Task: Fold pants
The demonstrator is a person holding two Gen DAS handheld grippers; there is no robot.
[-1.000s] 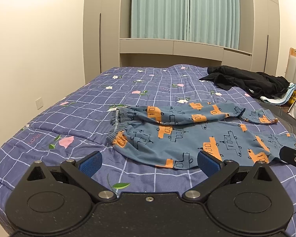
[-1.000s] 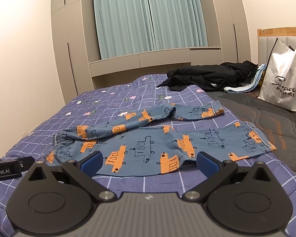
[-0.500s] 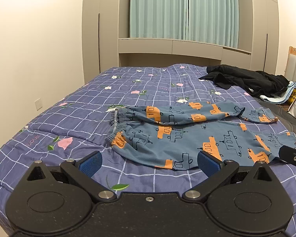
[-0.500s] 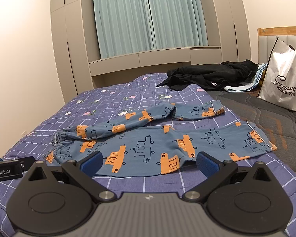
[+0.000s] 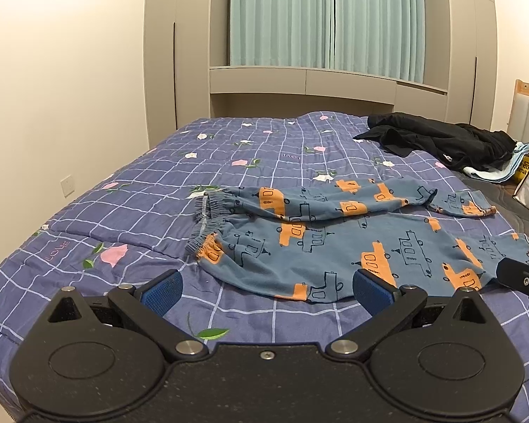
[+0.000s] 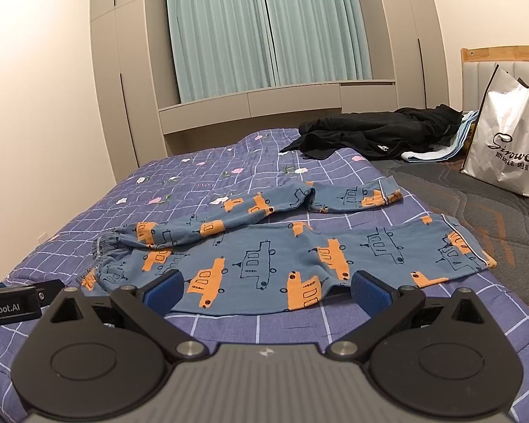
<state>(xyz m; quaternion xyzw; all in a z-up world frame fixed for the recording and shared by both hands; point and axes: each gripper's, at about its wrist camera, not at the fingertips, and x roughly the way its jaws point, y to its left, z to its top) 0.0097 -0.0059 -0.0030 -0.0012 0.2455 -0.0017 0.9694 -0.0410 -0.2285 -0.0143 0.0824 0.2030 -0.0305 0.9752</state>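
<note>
Blue pants [image 5: 328,236] printed with orange vehicles lie spread on the bed, waistband [image 5: 208,218] to the left, legs running right. The far leg [image 6: 352,195] is bent back on itself near its cuff. My left gripper [image 5: 266,290] hovers open just short of the pants' near edge, close to the waist end. Over the near leg's lower edge my right gripper [image 6: 266,289] is open too, with nothing between its blue pads [image 6: 368,290]. Each gripper shows at the edge of the other's view.
A purple checked quilt [image 5: 123,211] covers the bed. Black clothes [image 6: 377,134] and a light blue cloth lie at the far right. A white shopping bag [image 6: 504,144] stands on the dark mattress [image 6: 476,204] by the headboard. A wall runs along the left.
The left wrist view has tilted up a little, so the pants sit slightly lower in frame. The right gripper has hardly moved. Both stay open.
</note>
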